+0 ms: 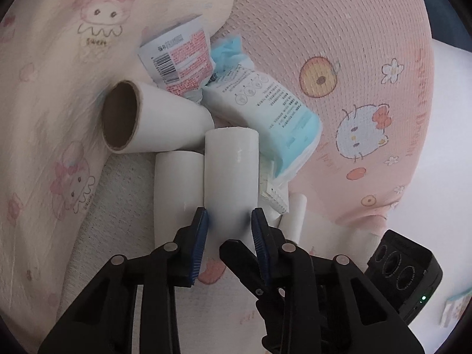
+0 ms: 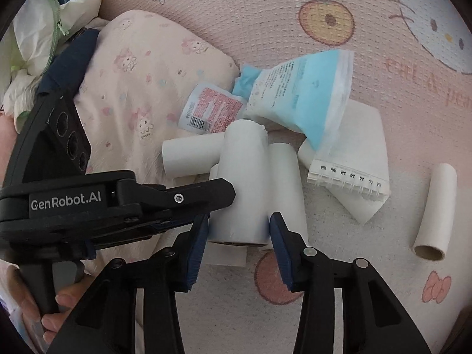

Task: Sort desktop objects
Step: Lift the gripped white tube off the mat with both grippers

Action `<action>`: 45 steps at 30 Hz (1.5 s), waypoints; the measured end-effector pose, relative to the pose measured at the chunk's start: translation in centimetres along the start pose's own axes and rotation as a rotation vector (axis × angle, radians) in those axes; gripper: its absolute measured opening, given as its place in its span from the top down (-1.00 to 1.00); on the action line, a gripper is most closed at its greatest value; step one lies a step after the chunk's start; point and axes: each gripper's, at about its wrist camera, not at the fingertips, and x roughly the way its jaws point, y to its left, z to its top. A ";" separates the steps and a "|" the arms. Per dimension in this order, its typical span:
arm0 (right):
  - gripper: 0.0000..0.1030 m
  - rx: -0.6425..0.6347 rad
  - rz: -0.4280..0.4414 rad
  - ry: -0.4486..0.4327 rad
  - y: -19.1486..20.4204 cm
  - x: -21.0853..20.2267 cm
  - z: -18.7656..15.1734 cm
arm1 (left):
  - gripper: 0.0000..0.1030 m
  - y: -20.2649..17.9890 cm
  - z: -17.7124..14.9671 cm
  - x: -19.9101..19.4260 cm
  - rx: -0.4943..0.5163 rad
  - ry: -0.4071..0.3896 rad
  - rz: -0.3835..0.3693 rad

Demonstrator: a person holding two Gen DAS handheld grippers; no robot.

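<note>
- Both claws grip one white cardboard tube [image 1: 231, 174]: left claw [image 1: 229, 221], right claw [image 2: 239, 230].
- Four white tubes lie clustered on the pink cartoon-print mat [image 2: 265, 29]; a fifth [image 2: 435, 212] lies apart.
- Two printed plastic packets [image 1: 180, 62] and one small spiral notepad [image 2: 348, 177] beside them.

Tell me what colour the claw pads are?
Blue pads on black arms, clearest in the right wrist view.

Tubes [image 1: 231, 165] side by side; packets [image 1: 265, 109] behind; notepad [image 2: 348, 183] right.
</note>
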 end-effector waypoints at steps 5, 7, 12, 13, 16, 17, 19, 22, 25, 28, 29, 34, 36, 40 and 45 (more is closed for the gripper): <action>0.21 -0.046 -0.039 -0.025 0.5 -1.4 -0.4 | 0.35 -1.1 -0.7 -0.2 0.059 0.010 -0.022; 0.21 -0.063 -0.054 -0.027 0.7 -2.5 -0.5 | 0.35 -1.7 -1.1 -0.4 0.081 0.012 -0.048; 0.21 -0.051 -0.084 -0.022 0.4 -5.0 -1.8 | 0.35 -3.2 -2.7 -0.3 0.126 0.056 -0.125; 0.21 -0.042 -0.090 -0.019 0.3 -5.4 -2.1 | 0.35 -3.8 -3.0 -0.2 0.145 0.063 -0.125; 0.21 0.024 -0.099 -0.003 -0.4 -6.5 -3.5 | 0.35 -5.0 -4.8 0.0 0.204 0.075 -0.108; 0.21 0.057 -0.100 0.003 -0.9 -7.0 -4.3 | 0.35 -5.4 -5.6 0.2 0.218 0.082 -0.102; 0.21 0.093 -0.109 0.014 -1.3 -7.4 -5.3 | 0.35 -5.5 -6.8 0.4 0.229 0.099 -0.094; 0.21 0.128 -0.140 0.043 -1.9 -7.8 -6.9 | 0.35 -5.4 -8.8 1.1 0.222 0.124 -0.084; 0.21 0.159 -0.157 0.053 -2.6 -8.5 -8.7 | 0.35 -5.8 -10.6 1.8 0.230 0.143 -0.077; 0.21 0.208 -0.158 0.062 -3.5 -9.6 -10.7 | 0.35 -5.4 -12.4 2.0 0.209 0.154 -0.095; 0.21 0.219 -0.158 0.069 -3.7 -9.8 -11.2 | 0.35 -5.2 -13.1 2.1 0.198 0.161 -0.100; 0.22 0.272 -0.146 0.110 -4.4 -9.8 -13.9 | 0.35 -5.3 -15.1 2.8 0.264 0.226 -0.031; 0.22 0.299 -0.141 0.123 -4.8 -9.7 -14.9 | 0.35 -5.2 -15.7 3.3 0.281 0.263 -0.007; 0.21 0.370 -0.131 0.152 -5.9 -9.2 -16.6 | 0.35 -4.7 -16.2 4.3 0.282 0.319 0.030; 0.20 0.443 -0.080 0.144 -6.9 -9.3 -16.8 | 0.14 -5.4 -15.9 4.1 0.295 0.297 -0.007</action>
